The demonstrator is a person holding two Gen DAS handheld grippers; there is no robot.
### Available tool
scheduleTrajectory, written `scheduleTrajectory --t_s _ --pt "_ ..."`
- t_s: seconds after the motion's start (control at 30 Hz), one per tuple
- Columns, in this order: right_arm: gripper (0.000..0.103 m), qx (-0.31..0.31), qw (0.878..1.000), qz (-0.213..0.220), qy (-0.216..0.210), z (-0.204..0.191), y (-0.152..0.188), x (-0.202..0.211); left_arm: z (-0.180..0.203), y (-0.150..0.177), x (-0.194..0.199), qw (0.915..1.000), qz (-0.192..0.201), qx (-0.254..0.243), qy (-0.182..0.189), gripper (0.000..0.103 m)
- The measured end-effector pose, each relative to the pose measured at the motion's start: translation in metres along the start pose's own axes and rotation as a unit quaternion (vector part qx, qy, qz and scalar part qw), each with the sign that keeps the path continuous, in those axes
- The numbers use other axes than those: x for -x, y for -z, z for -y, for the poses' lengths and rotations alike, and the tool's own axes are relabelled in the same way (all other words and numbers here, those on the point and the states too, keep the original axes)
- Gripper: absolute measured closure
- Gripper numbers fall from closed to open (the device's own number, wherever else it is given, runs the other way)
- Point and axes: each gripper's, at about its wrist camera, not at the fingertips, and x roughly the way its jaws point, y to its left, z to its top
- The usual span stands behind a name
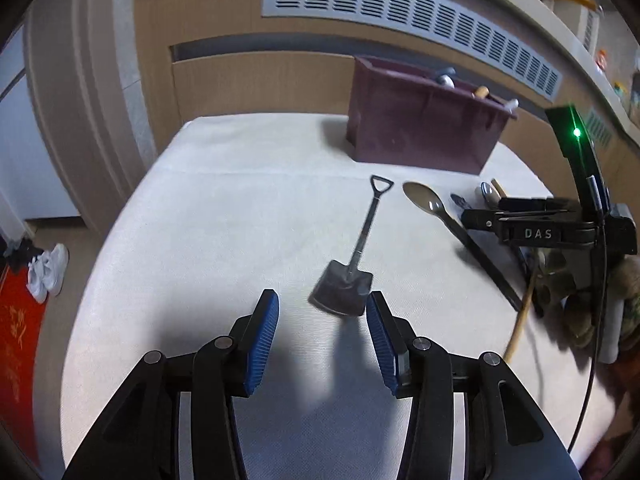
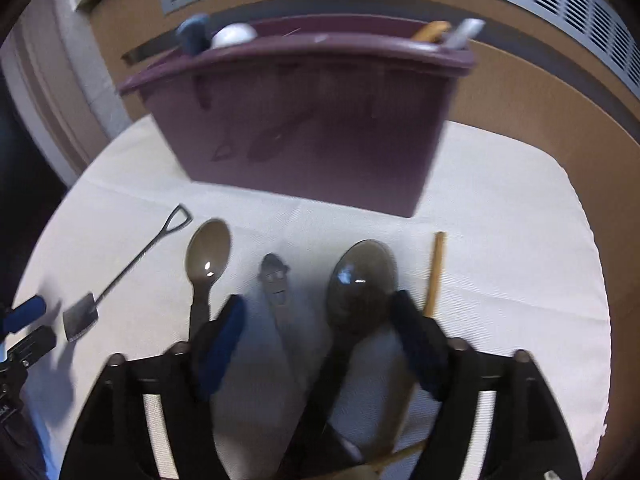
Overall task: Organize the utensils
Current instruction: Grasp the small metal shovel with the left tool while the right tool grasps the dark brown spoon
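Observation:
A dark shovel-shaped spoon (image 1: 352, 264) lies on the white table, its blade just ahead of my open left gripper (image 1: 322, 306). It also shows at the left in the right wrist view (image 2: 120, 276). My right gripper (image 2: 318, 314) is open over a large dark spoon (image 2: 360, 280) and a utensil with a cartoon face (image 2: 276, 276). A brown spoon (image 2: 208, 256) lies to their left, a wooden stick (image 2: 434, 272) to their right. A maroon bin (image 2: 312, 120) holding several utensils stands behind them; it also shows in the left wrist view (image 1: 424, 120).
The table (image 1: 224, 208) has a white textured cover. A wooden wall panel with a grey vent (image 1: 400, 12) runs behind it. White shoes (image 1: 48, 272) and a red mat lie on the floor at the left.

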Motion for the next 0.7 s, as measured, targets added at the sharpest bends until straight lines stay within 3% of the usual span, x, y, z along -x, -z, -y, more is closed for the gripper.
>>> scheduleTrajectory --t_s 0.17,0.23,0.3,0.4,0.53,0.7 --pt "0.022 0.008 1.0 -0.021 -0.02 0.001 -0.005 0.003 0.005 -0.003 -0.008 0.9999 -0.009 -0.01 0.003 0.056" --pt "0.037 -0.012 1.0 -0.003 -0.019 0.009 -0.003 0.008 0.005 -0.004 -0.009 0.9999 -0.01 -0.012 0.002 0.056" --pt "0.068 -0.005 1.0 0.012 0.003 0.013 0.0 0.013 0.006 -0.004 -0.009 0.9998 -0.01 -0.014 0.004 0.056" --pt "0.07 -0.008 0.999 0.021 -0.025 0.021 0.005 0.029 0.009 -0.003 -0.006 0.9996 -0.005 -0.026 0.008 0.056" --pt "0.07 0.004 0.997 0.068 -0.029 0.026 0.015 0.068 0.013 -0.003 -0.003 0.9987 0.004 -0.05 0.005 0.056" --pt "0.07 0.007 0.995 0.092 -0.04 0.026 0.021 0.095 0.02 -0.006 -0.016 0.9976 -0.014 -0.067 0.0 0.056"
